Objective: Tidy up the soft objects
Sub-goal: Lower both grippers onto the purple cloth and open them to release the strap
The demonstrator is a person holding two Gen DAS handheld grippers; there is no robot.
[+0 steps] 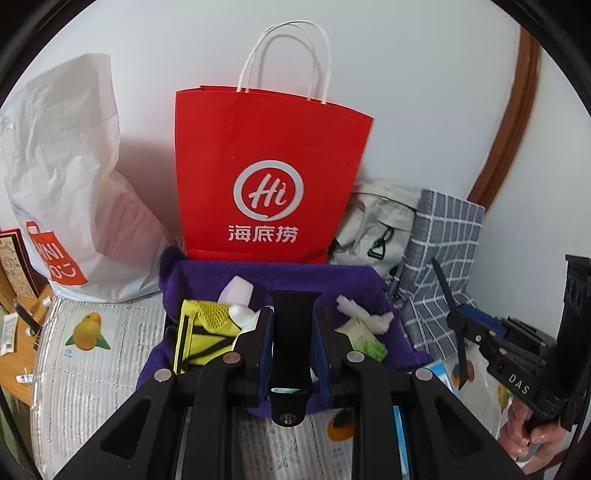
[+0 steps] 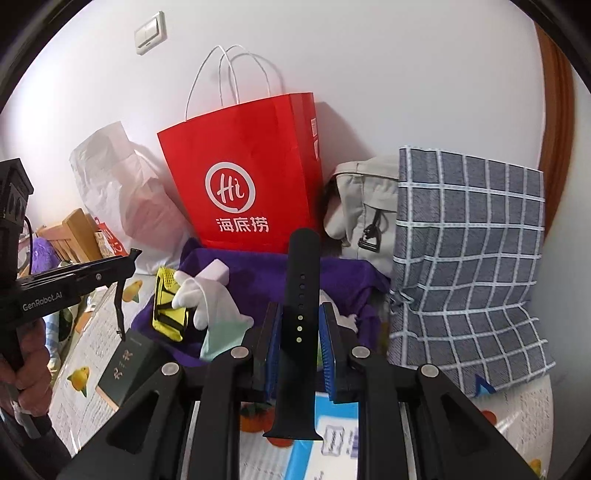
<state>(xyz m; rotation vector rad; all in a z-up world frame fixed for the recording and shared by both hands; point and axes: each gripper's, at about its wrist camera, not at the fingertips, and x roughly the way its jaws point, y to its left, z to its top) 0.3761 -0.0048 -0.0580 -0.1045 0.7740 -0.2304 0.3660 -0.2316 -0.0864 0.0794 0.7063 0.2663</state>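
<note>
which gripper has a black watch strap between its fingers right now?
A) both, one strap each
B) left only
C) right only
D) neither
A: the left gripper fingers clamp a black watch strap, and the right gripper fingers clamp the strap with holes, both above the purple cloth.

A home room: white wall with light switch (image 2: 150, 32), red shopping bag (image 1: 269, 177), checked cushion (image 2: 465, 266), wooden chair (image 2: 70, 236), fruit-print cover on tabletop (image 1: 88, 354).

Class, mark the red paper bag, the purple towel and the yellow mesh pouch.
red paper bag (image 1: 273, 147), left wrist view, front panel above the logo.
purple towel (image 2: 258, 277), right wrist view, bare middle fold.
yellow mesh pouch (image 1: 207, 328), left wrist view, its face.
</note>
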